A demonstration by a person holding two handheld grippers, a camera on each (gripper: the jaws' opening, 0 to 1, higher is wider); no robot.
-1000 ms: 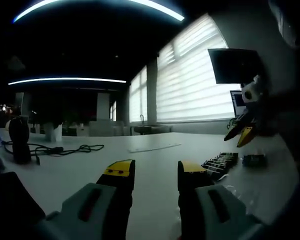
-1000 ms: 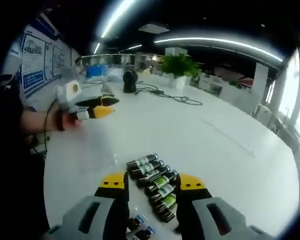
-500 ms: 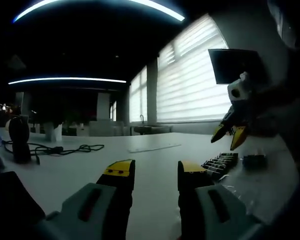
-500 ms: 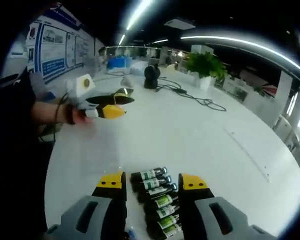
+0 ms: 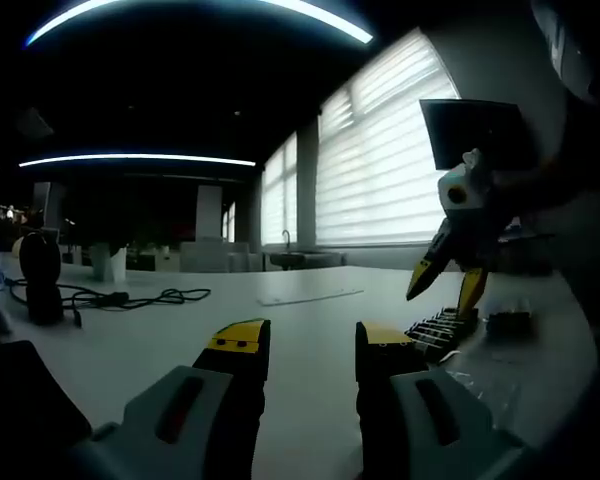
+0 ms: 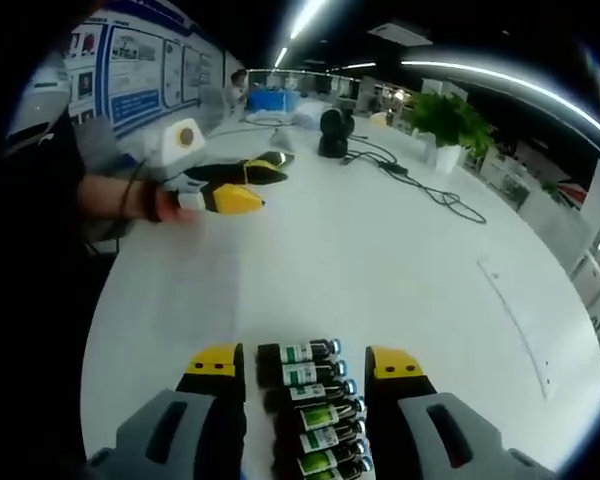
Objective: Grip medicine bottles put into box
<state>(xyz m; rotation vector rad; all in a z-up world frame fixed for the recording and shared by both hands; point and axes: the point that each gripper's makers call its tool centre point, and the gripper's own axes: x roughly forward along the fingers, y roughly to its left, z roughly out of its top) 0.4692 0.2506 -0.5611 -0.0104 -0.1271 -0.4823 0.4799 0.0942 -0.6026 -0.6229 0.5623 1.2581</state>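
A row of medicine bottles (image 6: 308, 405) lies on the white table (image 6: 380, 260) near its edge, directly between the spread yellow tips of the right gripper (image 6: 305, 362). The left gripper (image 5: 307, 338), also spread, hovers well apart, holding nothing.

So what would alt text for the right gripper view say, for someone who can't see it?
The right gripper hangs open over a row of small medicine bottles lying on a white table, its yellow-tipped jaws either side of the row. Beyond, a hand holds the left gripper above the table.
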